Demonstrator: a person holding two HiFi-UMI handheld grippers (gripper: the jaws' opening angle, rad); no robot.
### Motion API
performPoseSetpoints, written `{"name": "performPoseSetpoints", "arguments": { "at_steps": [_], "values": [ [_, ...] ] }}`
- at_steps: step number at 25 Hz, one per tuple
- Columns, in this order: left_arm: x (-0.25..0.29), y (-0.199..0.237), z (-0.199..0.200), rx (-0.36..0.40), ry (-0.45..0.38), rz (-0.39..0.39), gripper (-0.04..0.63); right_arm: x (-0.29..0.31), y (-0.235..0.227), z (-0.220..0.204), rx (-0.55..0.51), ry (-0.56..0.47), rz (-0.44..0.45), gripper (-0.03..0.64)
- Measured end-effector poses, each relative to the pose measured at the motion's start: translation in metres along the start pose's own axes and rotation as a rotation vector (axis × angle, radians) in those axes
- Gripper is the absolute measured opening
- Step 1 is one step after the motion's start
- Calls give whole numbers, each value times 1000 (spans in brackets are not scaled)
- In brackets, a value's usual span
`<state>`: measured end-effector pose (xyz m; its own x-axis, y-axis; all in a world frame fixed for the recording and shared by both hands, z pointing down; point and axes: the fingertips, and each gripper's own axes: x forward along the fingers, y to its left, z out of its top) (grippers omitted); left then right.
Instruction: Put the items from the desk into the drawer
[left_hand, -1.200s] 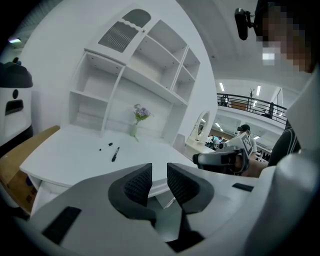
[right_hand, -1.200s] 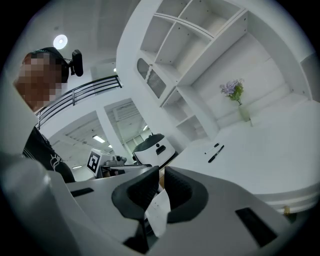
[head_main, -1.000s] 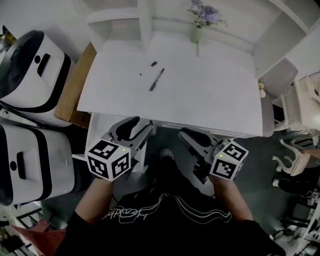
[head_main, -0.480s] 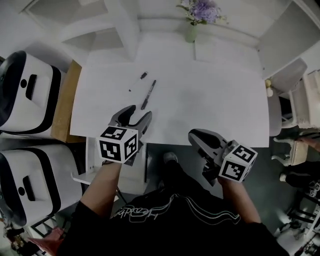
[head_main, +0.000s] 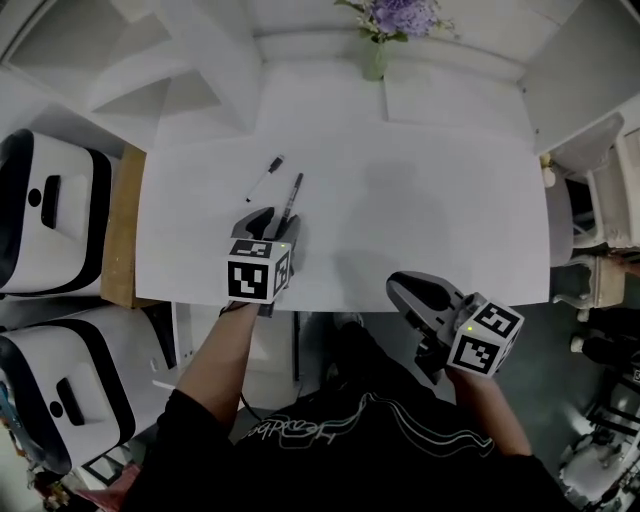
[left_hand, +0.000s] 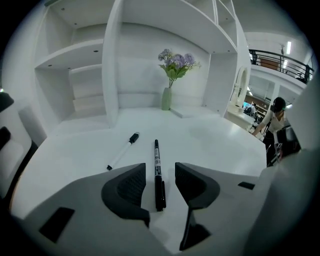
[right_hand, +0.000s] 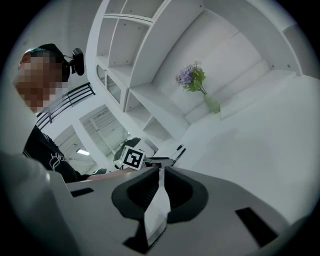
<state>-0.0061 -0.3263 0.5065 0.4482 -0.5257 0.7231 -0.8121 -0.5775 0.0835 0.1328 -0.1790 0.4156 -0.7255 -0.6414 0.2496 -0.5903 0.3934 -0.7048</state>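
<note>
Jaws of the left tongs (left_hand: 160, 176), just narrowing, stand apart astride the black pen (left_hand: 157, 162) on the white counter (head_main: 430, 200); the right tongs (right_hand: 159, 186) are closed, empty.

Right gripper (right_hand: 160, 172) jaws together, empty, white desk (right_hand: 260, 150), vase of purple flowers (right_hand: 210, 103), shelves (right_hand: 145, 95), left gripper (right_hand: 169, 160) beyond

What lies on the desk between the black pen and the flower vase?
Nothing: the desk between black pen and vase is bare, in both the left gripper view and head view. The white marker lies left of the pen.
</note>
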Motion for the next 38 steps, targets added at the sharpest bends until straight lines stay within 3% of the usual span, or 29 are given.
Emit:
{"name": "performPoseSetpoints", "arguments": {
  "at_steps": [11, 20, 28, 38],
  "values": [
    [15, 0, -14, 73, 96, 39, 80, 0, -1, 3, 6, -9, -2, 61],
    [-1, -3, -18, -3, 81, 32, 69, -11, 18, 1, 45, -50, 27, 61],
    [-82, -15, -26, -53, -4, 8, 69, -16, 59, -2, 65, -98, 106, 61],
    [-213, -22, -76, -163, -119, 20, 69, -13, 127, -43, 39, -65, 197, 61]
  ]
}}
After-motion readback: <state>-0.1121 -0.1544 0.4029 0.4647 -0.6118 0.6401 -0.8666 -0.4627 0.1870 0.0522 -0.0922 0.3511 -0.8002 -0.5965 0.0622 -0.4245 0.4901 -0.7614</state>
